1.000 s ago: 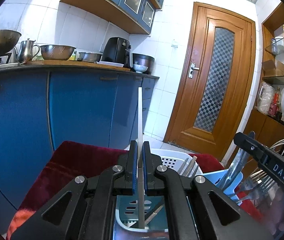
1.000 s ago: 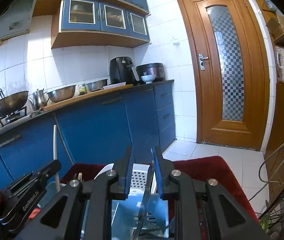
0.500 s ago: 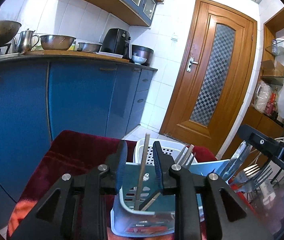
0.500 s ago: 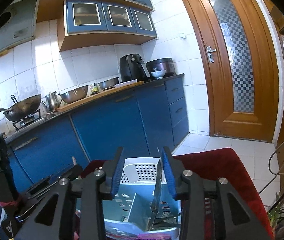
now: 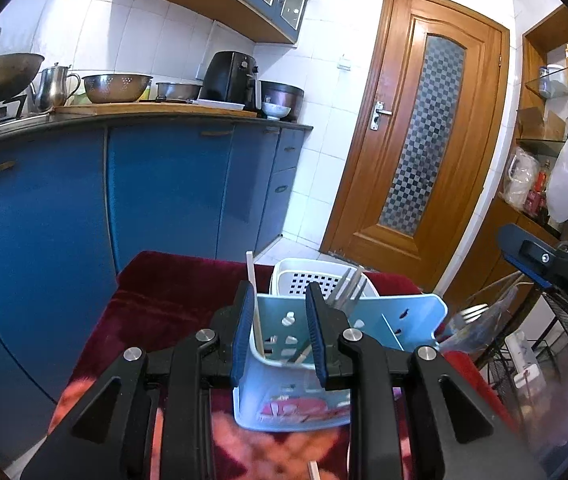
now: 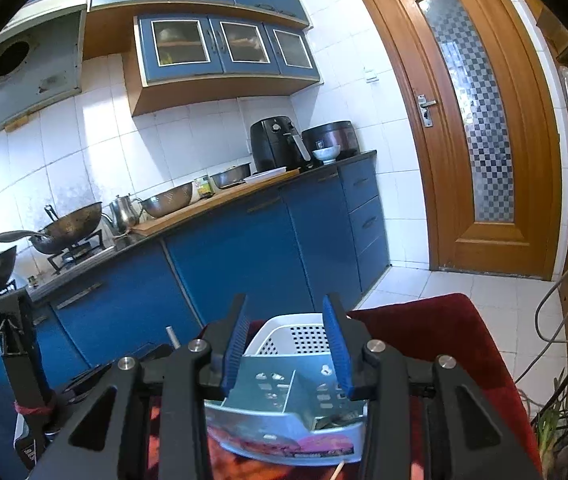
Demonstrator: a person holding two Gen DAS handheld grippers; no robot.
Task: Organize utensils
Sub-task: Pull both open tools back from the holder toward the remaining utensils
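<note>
Left wrist view: left gripper (image 5: 280, 322) parted, nothing held; chopstick (image 5: 255, 312) left standing in blue caddy (image 5: 384, 316), sorted; right gripper (image 6: 286, 346) likewise empty.

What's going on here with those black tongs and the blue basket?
A person is sorting cutlery into a light blue utensil caddy on a red cloth, with tongs in each hand. The left tongs have just been opening; the chopstick stands loose in the caddy between them. The right tongs have just opened too, with nothing gripped. Forks stand in another slot.
</note>
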